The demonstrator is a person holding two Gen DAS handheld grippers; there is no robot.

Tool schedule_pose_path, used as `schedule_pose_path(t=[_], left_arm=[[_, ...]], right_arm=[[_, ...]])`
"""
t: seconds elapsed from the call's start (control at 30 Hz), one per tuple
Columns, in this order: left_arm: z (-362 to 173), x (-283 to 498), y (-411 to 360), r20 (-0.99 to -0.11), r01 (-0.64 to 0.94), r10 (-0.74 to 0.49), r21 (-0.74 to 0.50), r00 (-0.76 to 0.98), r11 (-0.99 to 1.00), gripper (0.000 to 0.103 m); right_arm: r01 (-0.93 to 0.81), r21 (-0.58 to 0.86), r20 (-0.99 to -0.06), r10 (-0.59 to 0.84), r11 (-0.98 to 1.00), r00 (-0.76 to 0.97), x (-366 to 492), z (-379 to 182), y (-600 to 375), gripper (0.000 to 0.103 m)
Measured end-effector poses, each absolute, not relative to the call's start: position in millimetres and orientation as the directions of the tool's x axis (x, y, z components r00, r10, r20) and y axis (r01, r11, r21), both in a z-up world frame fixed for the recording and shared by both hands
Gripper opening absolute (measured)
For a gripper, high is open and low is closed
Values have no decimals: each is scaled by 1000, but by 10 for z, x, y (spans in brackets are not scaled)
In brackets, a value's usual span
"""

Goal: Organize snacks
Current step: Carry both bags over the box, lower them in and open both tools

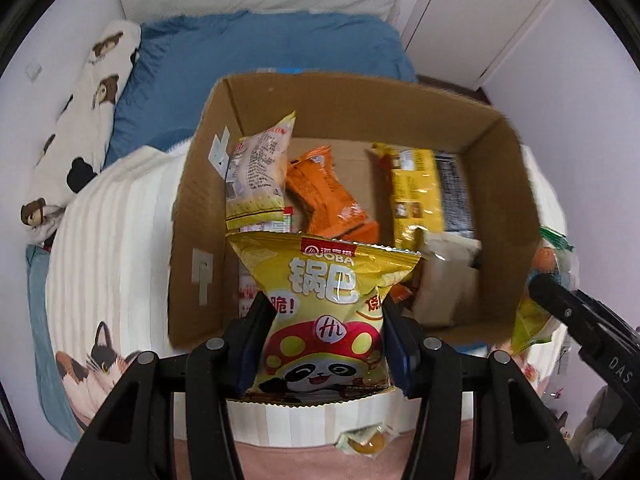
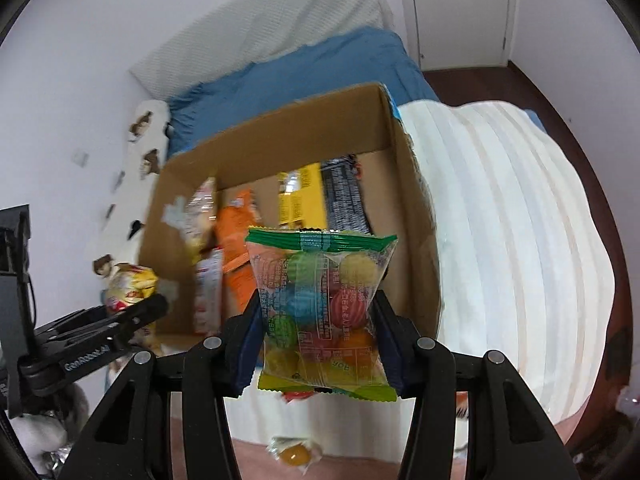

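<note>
Left claw [image 1: 324, 336]: clamped on a yellow crisp packet [image 1: 324, 312], gripped at both side edges. The packet stands upright, sealed top edge crimped, printed with a red brand band, large white characters and a panda wearing a red, yellow-spotted mushroom cap. It sits just in front of the near wall of the cardboard box [image 1: 200, 200], its top level with the box opening.

Right claw [image 2: 318, 344]: clamped on a clear candy bag [image 2: 320, 304], held by its sides. The bag has a green crimped top seal, a yellow-green bottom seal, red printed text on its face, and round sweets inside in green, blue, red, yellow and orange. It is held upright just before the near right corner of the cardboard box [image 2: 416, 240].

Box contents, from the left wall across: a pale cracker packet [image 1: 256, 176] leaning upright against that wall, an orange packet [image 1: 320, 196] beside it, a yellow packet [image 1: 416, 188] and a dark packet [image 1: 454, 192] near the right wall, and a whitish packet [image 1: 448, 276] toward the near right corner.

The box rests on a cream striped blanket [image 1: 120, 240] on the bed. A small wrapped yellow sweet [image 1: 366, 442] lies in front of the box, below the blanket edge.
</note>
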State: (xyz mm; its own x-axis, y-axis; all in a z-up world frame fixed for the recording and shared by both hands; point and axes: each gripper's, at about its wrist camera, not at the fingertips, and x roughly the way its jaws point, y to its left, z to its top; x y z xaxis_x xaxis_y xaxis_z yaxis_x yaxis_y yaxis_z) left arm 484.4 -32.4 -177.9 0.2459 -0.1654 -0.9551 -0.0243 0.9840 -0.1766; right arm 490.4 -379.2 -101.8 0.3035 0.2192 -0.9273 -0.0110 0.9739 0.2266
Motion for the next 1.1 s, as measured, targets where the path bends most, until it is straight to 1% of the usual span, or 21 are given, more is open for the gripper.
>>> schedule_pose_path(t=[0.2, 0.33, 0.37, 0.4, 0.47, 0.5, 0.53, 0.63, 0.87, 1.0, 1.1], left_arm=[[-2135, 5135, -260, -971, -60, -172, -184, 163, 981, 50], [-2354, 5230, -311, -979, -42, -188, -191, 79, 981, 51], [-2418, 5247, -319, -982, -45, -183, -185, 50, 982, 51], [-2466, 5256, -324, -982, -46, -184, -186, 34, 982, 51], [-2494, 5251, -320, -985, -42, -169, -171, 43, 984, 62], [-2486, 5242, -313, -985, -42, -166, -169, 55, 985, 75], [-2475, 5232, -305, -983, -43, -174, -177, 65, 983, 83], [-2436, 5205, -291, -983, -43, -163, -167, 83, 985, 91], [-2220, 5115, -220, -977, -48, -161, -169, 142, 984, 91], [-2053, 4982, -159, -964, -57, -185, -198, 189, 978, 91], [-1875, 4860, -150, -957, -53, -152, -170, 248, 984, 91]], right_arm=[[19, 191, -952, 180, 981, 247, 5180, -1397, -3810, 54], [45, 185, -967, 174, 982, 184, 5236, -1619, -3815, 55], [51, 183, -971, 173, 982, 164, 5249, -1679, -3807, 61], [48, 172, -975, 163, 984, 154, 5252, -1704, -3795, 74], [29, 162, -977, 156, 986, 148, 5246, -1708, -3747, 92], [23, 164, -977, 159, 986, 141, 5240, -1709, -3719, 94], [17, 153, -979, 149, 988, 136, 5230, -1700, -3688, 94], [8, 145, -982, 143, 989, 126, 5216, -1701, -3633, 97], [-4, 120, -985, 120, 993, 123, 5146, -1671, -3575, 98], [-26, 110, -983, 112, 994, 147, 5081, -1567, -3526, 98], [-42, 97, -976, 103, 994, 193, 5003, -1437, -3500, 98]])
